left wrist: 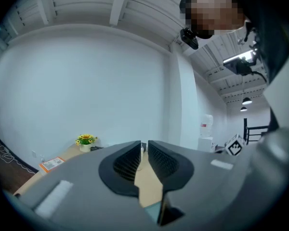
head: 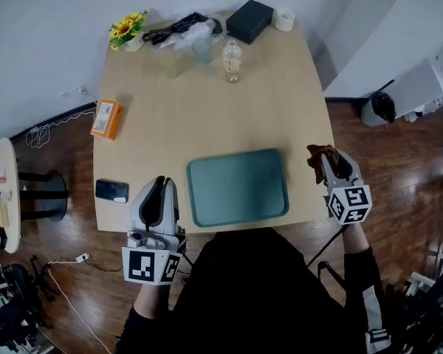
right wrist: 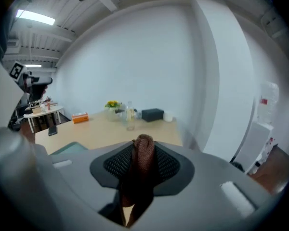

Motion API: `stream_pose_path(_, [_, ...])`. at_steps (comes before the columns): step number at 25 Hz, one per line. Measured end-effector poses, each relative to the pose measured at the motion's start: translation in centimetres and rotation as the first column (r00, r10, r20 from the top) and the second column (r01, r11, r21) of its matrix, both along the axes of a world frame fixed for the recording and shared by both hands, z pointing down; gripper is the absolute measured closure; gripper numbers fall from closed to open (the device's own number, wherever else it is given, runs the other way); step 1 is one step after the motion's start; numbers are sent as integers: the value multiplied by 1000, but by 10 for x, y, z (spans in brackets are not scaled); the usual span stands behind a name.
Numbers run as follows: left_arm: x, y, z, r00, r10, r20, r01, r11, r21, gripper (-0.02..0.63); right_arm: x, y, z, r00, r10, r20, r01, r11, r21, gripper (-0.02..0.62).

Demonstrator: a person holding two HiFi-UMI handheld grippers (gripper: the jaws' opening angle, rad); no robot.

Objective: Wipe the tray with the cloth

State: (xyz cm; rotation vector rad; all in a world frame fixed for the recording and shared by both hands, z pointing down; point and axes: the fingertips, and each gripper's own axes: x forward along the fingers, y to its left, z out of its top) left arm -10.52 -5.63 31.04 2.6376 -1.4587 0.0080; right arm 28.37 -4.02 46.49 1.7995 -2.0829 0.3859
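Gripping cloth (right wrist: pixel 144 152), R gripper (head: pixel 329 165) at table (head: pixel 207 113) R edge; tray (head: pixel 236 186) near front edge.

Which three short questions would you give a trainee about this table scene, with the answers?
1. True or false: the cloth lies on the tray.
2. Which thing lies on the table to the left of the tray? A. a phone; B. a spoon; C. a plate.
3. Fill in the missing word: the left gripper holds nothing and its jaws are ____.

Key:
1. False. The right gripper holds the cloth, off to the right of the tray.
2. A.
3. Shut.
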Motion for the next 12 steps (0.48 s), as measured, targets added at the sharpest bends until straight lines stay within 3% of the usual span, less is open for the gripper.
stream_pose_path(3, [5, 1, 0, 1000, 15, -2, -15, 1000, -7, 578, -6, 1, 100, 999, -7, 35, 15, 974, -225, 479])
stream_pose_path(6, [7, 1, 2, 999, 26, -27, -27, 999, -29, 578, -11, 9, 166, 999, -2, 40, 16, 936, -352, 473])
stream_pose_path(9, [4, 2, 4, 999, 17, -36, -18, 999, -38, 578, -13, 9, 183, 998, 17, 60, 5, 936, -353, 451])
stream_pose_path(12, [5, 2, 5, 1000, 17, -9, -17, 999, -34, 578, -18, 3, 147, 995, 23, 94, 5, 955, -296, 370])
